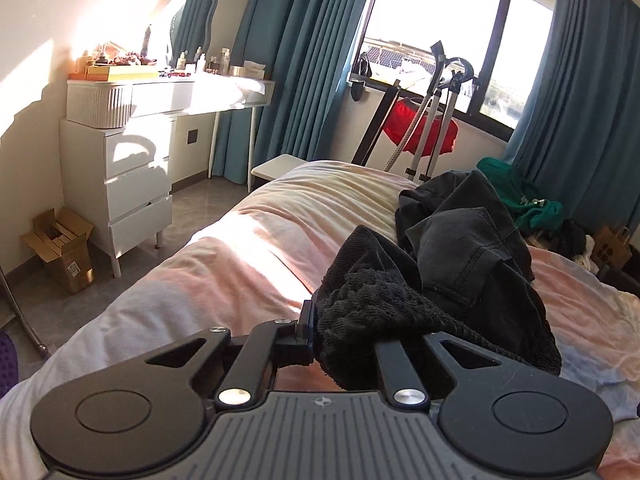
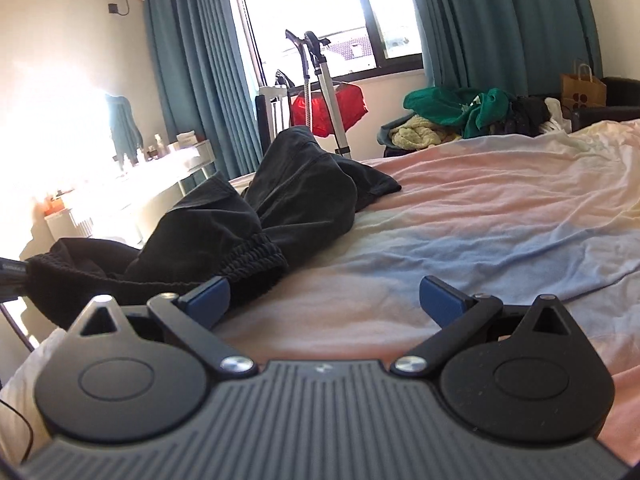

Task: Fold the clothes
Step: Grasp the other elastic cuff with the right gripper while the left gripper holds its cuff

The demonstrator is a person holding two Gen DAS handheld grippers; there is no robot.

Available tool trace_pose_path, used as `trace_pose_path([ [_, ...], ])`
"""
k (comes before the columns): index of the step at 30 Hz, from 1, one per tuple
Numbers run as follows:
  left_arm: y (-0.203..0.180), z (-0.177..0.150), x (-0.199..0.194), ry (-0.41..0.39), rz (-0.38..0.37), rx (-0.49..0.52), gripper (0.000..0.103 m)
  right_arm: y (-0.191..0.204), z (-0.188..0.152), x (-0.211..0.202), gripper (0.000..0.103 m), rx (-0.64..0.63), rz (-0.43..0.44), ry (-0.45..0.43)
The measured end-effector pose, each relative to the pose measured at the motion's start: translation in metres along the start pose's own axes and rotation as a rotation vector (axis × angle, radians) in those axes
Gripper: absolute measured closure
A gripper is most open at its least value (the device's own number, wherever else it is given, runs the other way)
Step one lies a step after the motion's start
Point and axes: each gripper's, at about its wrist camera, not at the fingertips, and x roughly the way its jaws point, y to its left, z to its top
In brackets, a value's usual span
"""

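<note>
A black pair of trousers (image 1: 460, 256) lies crumpled on the pink and blue bedsheet (image 1: 248, 240). My left gripper (image 1: 352, 332) is shut on the trousers' ribbed waistband, which drapes over and hides the right finger. In the right wrist view the same trousers (image 2: 280, 200) stretch away to the left, with the gathered waistband (image 2: 252, 258) just past my left blue pad. My right gripper (image 2: 324, 300) is open and empty, low over the sheet (image 2: 480, 216), beside the waistband.
A white dresser (image 1: 136, 184) and vanity desk stand left of the bed. A garment steamer with a red cloth (image 1: 420, 124) is at the bed's foot by the window. A pile of green and other clothes (image 2: 460, 112) and a paper bag (image 2: 582, 88) sit beyond the bed.
</note>
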Motion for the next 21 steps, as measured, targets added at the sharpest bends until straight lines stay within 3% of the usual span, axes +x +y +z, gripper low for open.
trace_pose_path([
  [4,-0.013,-0.001,0.005,-0.003,0.002,0.058,0.093,0.023,-0.007,0.0,0.0,-0.122,-0.016,0.007],
  [10,-0.002,0.003,0.013,0.018,-0.019,-0.008,0.092,0.04,-0.01,0.009,0.0,-0.186,-0.026,0.016],
  [14,0.011,0.007,0.023,0.043,-0.021,-0.103,0.092,0.045,-0.016,0.032,0.018,-0.178,0.018,0.071],
  [16,0.015,0.008,0.027,0.048,-0.024,-0.131,0.092,0.042,-0.017,0.047,0.018,-0.134,0.044,0.105],
  [19,0.018,0.008,0.03,0.048,-0.045,-0.131,0.092,0.044,-0.017,0.074,0.031,-0.148,-0.003,0.139],
  [21,0.021,0.008,0.033,0.044,-0.052,-0.127,0.092,0.046,-0.017,0.092,0.031,-0.186,-0.023,0.146],
])
